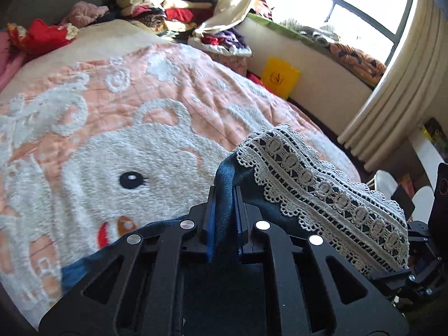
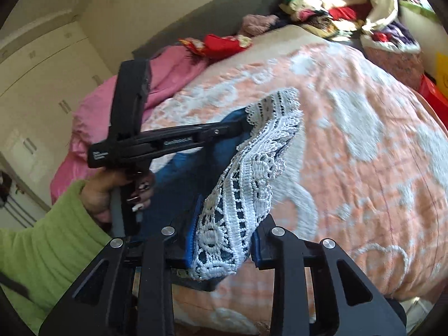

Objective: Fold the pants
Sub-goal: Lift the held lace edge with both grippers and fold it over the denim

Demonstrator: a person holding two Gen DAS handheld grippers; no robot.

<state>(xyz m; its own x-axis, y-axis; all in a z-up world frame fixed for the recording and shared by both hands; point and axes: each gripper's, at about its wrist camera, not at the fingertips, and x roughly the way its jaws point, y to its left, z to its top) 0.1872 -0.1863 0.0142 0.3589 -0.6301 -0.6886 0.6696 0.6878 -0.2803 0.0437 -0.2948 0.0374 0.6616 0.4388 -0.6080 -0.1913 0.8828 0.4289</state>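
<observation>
We see a bed (image 1: pixel 173 84) covered by a peach blanket (image 1: pixel 117 117) with a white fleecy animal pattern. On it lie a pink quilt (image 2: pixel 173 75), red cloth (image 1: pixel 42 35) and folded clothes piles (image 1: pixel 168 2) at the far edge.

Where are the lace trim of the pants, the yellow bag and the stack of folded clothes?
lace trim (image 1: pixel 330 193), left wrist view, on the middle of the white band.
yellow bag (image 1: pixel 280 77), left wrist view, on its front face.
stack of folded clothes (image 1: pixel 168 2), left wrist view, on its middle layers.

Matt denim pants (image 1: pixel 224 173) (openwork lace trim (image 1: pixel 322 193))
</observation>
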